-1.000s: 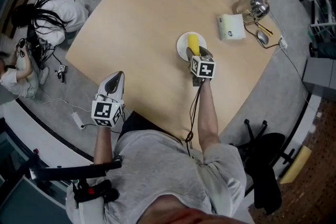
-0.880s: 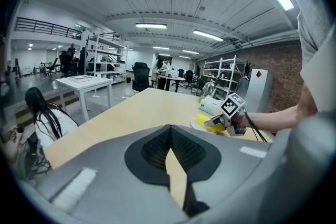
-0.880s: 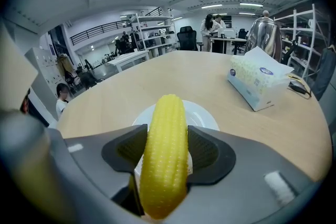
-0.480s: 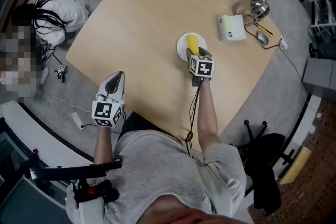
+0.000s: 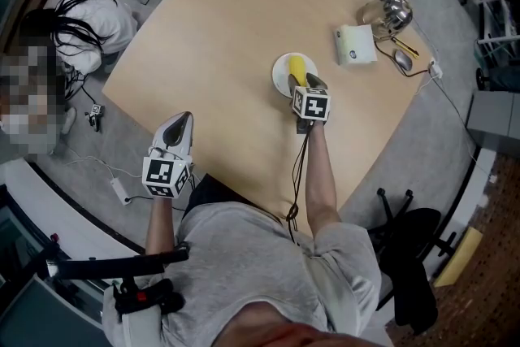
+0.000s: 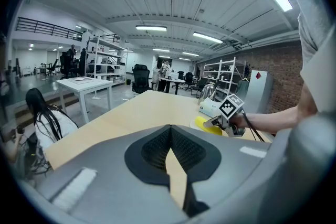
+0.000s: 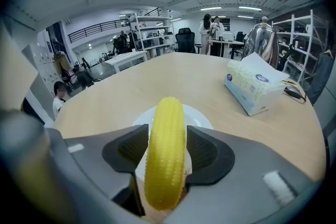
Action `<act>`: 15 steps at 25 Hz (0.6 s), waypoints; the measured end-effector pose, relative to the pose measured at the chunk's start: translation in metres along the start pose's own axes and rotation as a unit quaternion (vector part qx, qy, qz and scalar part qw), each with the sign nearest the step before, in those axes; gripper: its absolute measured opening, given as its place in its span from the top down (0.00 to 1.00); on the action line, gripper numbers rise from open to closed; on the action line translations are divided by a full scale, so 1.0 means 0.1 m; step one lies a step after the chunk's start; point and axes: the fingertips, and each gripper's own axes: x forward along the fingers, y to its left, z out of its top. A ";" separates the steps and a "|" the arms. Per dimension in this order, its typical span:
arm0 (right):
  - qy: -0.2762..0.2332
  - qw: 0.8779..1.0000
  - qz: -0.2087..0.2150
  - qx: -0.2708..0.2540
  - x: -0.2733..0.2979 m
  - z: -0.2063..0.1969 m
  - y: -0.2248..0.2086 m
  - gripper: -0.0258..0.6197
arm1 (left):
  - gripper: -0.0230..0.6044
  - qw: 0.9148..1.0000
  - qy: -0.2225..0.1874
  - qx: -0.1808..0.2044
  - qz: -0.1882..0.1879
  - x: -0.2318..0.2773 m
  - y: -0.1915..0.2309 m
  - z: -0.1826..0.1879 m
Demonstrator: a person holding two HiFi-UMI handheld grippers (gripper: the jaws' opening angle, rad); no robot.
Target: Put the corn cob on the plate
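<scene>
Corn cob (image 5: 299,69) lying on the plate (image 5: 281,75) toward the table's (image 5: 227,36) right side, tissue pack (image 5: 356,44) near the plate's right, kettle (image 5: 394,10) and computer mouse (image 5: 404,58) just beyond the pack at the table's corner, office chair (image 5: 410,244) off the table's right edge.

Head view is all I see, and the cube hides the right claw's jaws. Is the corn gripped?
Observer: No, it seems. The corn lies between the jaws of the right claw, which have just closed a little, but a gap shows at the right pad.
Operator: And the left claw?
Observer: The left claw is shut, with nothing in it.
Operator: The pale box?
Observer: A tissue pack.
</scene>
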 end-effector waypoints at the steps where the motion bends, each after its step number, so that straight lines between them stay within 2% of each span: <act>1: -0.003 1.000 0.000 0.000 0.00 0.01 0.00 0.60 | 0.93 1.000 -0.002 0.000 0.000 0.01 0.00 -0.01; 15: -0.034 0.999 0.004 -0.002 -0.54 0.13 0.15 0.60 | 0.93 1.000 -0.025 0.012 -0.001 -0.39 -0.15 0.18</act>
